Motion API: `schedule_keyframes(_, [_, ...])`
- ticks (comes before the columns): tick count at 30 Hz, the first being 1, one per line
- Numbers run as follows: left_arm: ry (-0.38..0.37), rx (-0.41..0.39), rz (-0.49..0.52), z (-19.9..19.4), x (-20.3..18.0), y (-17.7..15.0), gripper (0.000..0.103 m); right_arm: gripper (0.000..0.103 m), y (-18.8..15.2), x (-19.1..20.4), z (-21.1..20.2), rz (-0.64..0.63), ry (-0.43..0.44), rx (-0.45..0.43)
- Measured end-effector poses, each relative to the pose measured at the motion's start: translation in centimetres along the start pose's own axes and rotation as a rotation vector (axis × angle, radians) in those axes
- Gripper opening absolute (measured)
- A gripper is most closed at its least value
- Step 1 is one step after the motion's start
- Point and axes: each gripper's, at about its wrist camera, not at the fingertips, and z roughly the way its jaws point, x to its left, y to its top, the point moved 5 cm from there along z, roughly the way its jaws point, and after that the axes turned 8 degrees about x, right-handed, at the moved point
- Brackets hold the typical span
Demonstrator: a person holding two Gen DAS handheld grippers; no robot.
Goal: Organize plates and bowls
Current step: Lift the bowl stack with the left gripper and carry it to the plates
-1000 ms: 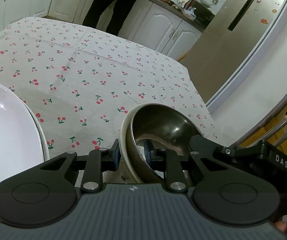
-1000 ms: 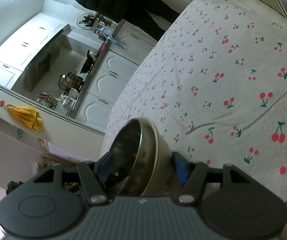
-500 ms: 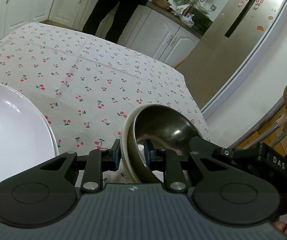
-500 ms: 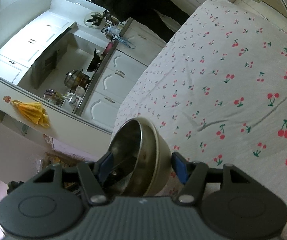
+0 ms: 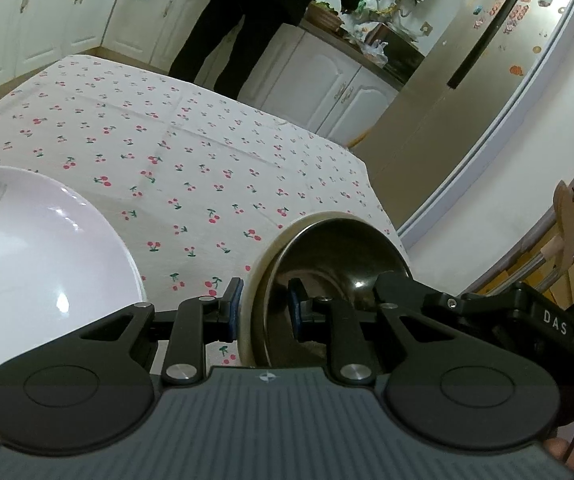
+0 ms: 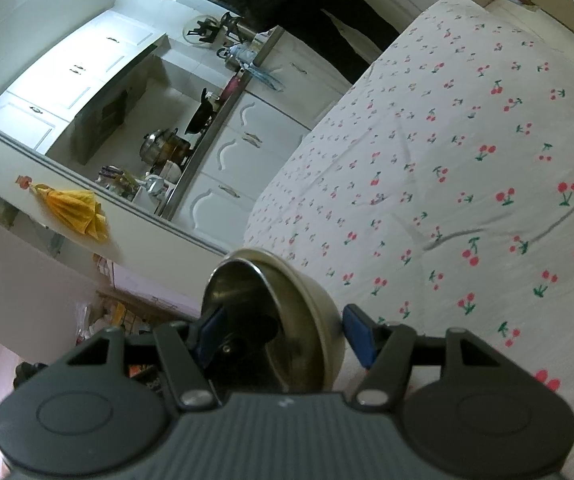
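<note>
Steel bowl with a cream outer wall (image 5: 339,264), round and tipped on edge, is seen held by both claws above the cherry-print tablecloth on the counter (image 5: 191,152). Its rim is pinched by the left claw (image 5: 265,312), narrowly parted, with one blue pad (image 5: 234,308) on the outer wall and the other inside. In the right wrist view the same bowl (image 6: 283,304) is gripped wide across its body by the right claw (image 6: 287,336), one pad (image 6: 357,340) on the cream outside and one within the steel hollow. A glossy white round plate (image 5: 35,272) is seen at nine o'clock of the bowl, near it but apart. From ten to one o'clock the cloth lies bare up to its far edge. The counter's right edge (image 5: 371,184) falls away close at two o'clock of the bowl. A person in dark clothes (image 5: 263,16) is seen standing at twelve o'clock beyond the far edge, by white cabinets (image 5: 327,76).
</note>
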Motion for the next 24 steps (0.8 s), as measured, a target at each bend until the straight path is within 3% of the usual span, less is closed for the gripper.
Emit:
schedule_keyframes(13, [0.001, -0.066, -0.023, -3.0, 0.5, -0.5, 0.022, 0.064, -1.0, 2.9, 0.5, -0.055, 0.026, 0.030])
schedule_keyframes(24, [0.044, -0.134, -0.100, -6.2, 3.6, -1.2, 0.022, 0.064, -2.4, 6.1, 4.1, -0.099, 0.050, 0.143])
